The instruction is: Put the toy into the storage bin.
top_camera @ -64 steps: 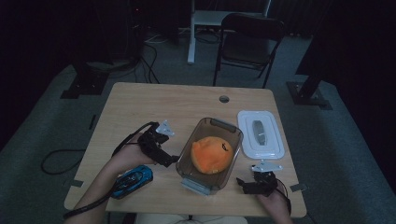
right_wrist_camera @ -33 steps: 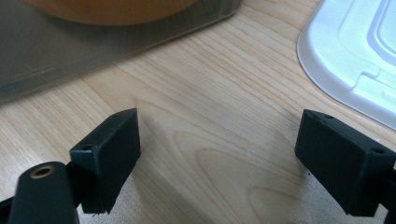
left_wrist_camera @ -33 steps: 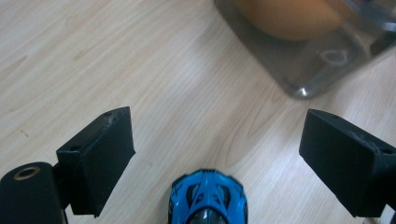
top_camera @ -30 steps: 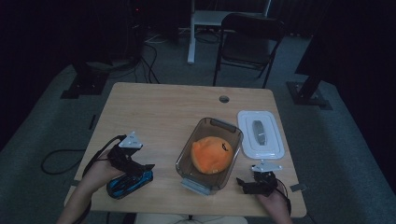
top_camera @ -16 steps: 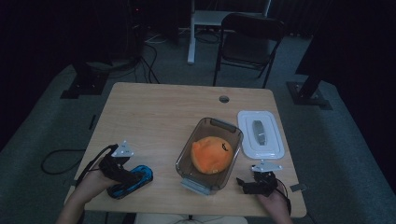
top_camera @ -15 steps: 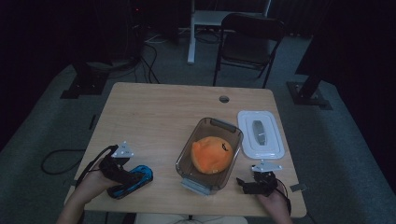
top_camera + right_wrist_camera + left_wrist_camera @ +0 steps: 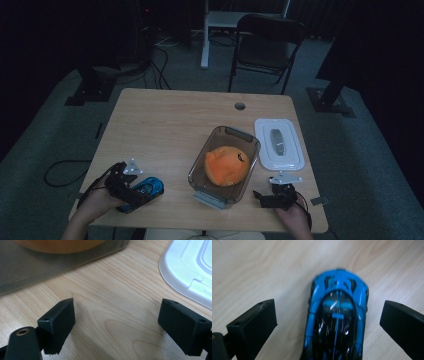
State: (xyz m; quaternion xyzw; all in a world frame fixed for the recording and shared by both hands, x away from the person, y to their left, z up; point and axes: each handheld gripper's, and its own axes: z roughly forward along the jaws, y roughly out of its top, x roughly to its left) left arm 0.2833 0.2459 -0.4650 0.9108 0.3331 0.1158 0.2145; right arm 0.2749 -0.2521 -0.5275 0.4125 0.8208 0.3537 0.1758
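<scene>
Fingers (image 7: 252, 325) of the left gripper (image 7: 329, 327) have just been opening and now stand wide, one on each side of the blue car (image 7: 337, 320), not touching it. To grab it well, go lower, keep the car in the middle, then squeeze its sides gently. On the table (image 7: 170, 125) the car (image 7: 142, 191) sits near the front left corner. Right gripper (image 7: 117, 322) is wide too, holding nothing, beside the tub (image 7: 225, 165) with the orange toy (image 7: 227, 165). Farther right lies the white lid (image 7: 278, 143).
</scene>
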